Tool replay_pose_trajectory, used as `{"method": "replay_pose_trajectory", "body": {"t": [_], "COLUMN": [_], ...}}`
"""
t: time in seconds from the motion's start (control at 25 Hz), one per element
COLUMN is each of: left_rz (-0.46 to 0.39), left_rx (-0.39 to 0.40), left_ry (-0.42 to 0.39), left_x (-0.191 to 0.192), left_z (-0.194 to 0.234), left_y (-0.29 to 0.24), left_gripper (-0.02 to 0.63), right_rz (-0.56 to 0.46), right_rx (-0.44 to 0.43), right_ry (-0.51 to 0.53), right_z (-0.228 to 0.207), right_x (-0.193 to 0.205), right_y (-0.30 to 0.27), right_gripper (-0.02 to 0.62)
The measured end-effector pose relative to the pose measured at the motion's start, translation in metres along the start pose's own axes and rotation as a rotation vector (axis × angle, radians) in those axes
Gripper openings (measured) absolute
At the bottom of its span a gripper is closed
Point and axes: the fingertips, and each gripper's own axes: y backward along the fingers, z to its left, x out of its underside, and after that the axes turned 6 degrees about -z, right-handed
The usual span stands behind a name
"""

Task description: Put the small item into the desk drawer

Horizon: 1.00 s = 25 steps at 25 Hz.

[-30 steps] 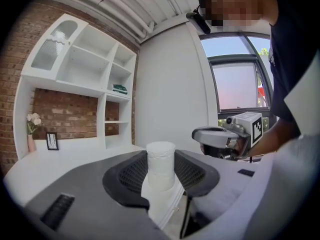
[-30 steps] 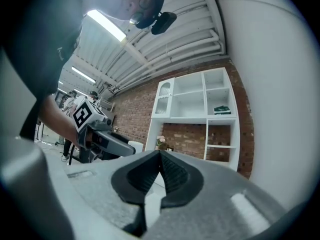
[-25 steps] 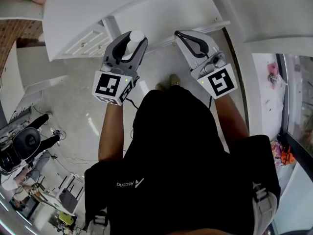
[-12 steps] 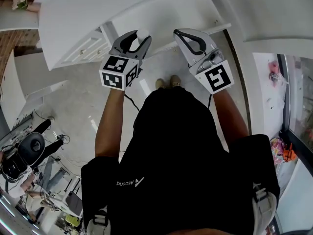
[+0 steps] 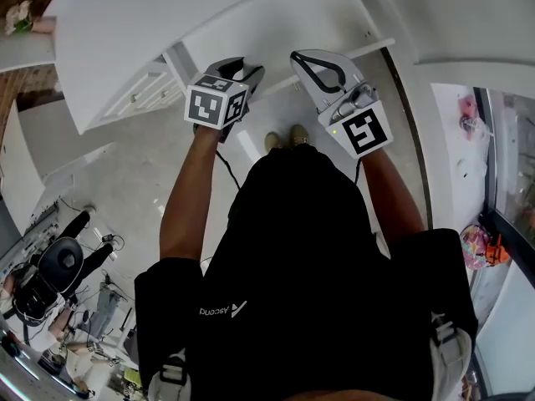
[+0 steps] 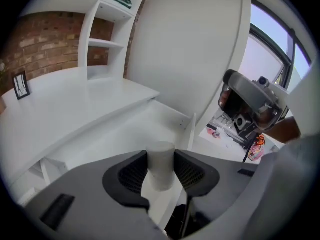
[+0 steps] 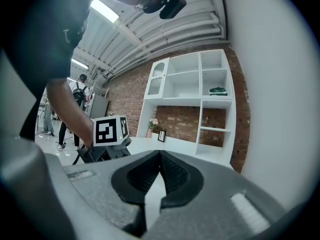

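My left gripper (image 6: 160,157) is shut on a small white cylinder (image 6: 161,170), which stands upright between the pads. It hangs over the open white desk drawer (image 6: 120,134), near that drawer's right side wall (image 6: 192,126). In the head view the left gripper (image 5: 239,65) reaches the drawer (image 5: 280,23) edge, and its marker cube hides the cylinder. My right gripper (image 5: 303,58) is beside it on the right, level with it. In the right gripper view its jaws (image 7: 160,156) are shut and hold nothing.
The white desk top (image 6: 75,99) runs left of the drawer, with a small picture frame (image 6: 20,84) and white shelves (image 6: 97,34) against a brick wall. Small fixed drawers (image 5: 142,90) lie left of the left gripper. A window (image 6: 280,49) is to the right.
The left gripper has moved forward and to the right toward the drawer. Its marker cube has turned and now covers the cylinder in the head view. The right gripper has shifted slightly left.
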Motion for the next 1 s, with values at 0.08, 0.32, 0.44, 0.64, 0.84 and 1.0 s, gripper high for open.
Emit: {"method": "replay_pose_trajectory", "body": {"t": [0.08,0.32,0.44,0.64,0.84,1.0], "left_rz": [0.034,0.142,0.211,0.294,0.377,0.425], "left_rx": [0.008,0.050,0.064,0.094,0.122,0.138], "left_ry": [0.026,0.077,0.082,0.106,0.112,0.125], "left_x": [0.006,0.030,0.042,0.058,0.071,0.081], "left_z": [0.003,0.010,0.013,0.022,0.026,0.028], "left_y": [-0.011,-0.041,-0.050,-0.065,-0.081,-0.091], "left_gripper": [0.163,0.163,0.163,0.163,0.163,0.164], "right_rz": [0.013,0.052,0.071,0.075,0.090,0.113], "right_rx": [0.006,0.006,-0.004,-0.006,0.000,0.006], "right_ry": [-0.003,-0.001,0.005,0.005,0.002,-0.004], "right_z": [-0.004,-0.010,-0.010,-0.010,-0.016,-0.020], "right_x": [0.005,0.021,0.026,0.033,0.041,0.048], "right_y": [0.002,0.003,0.003,-0.003,0.000,0.002], "right_gripper": [0.000,0.000,0.000,0.000,0.000,0.000]}}
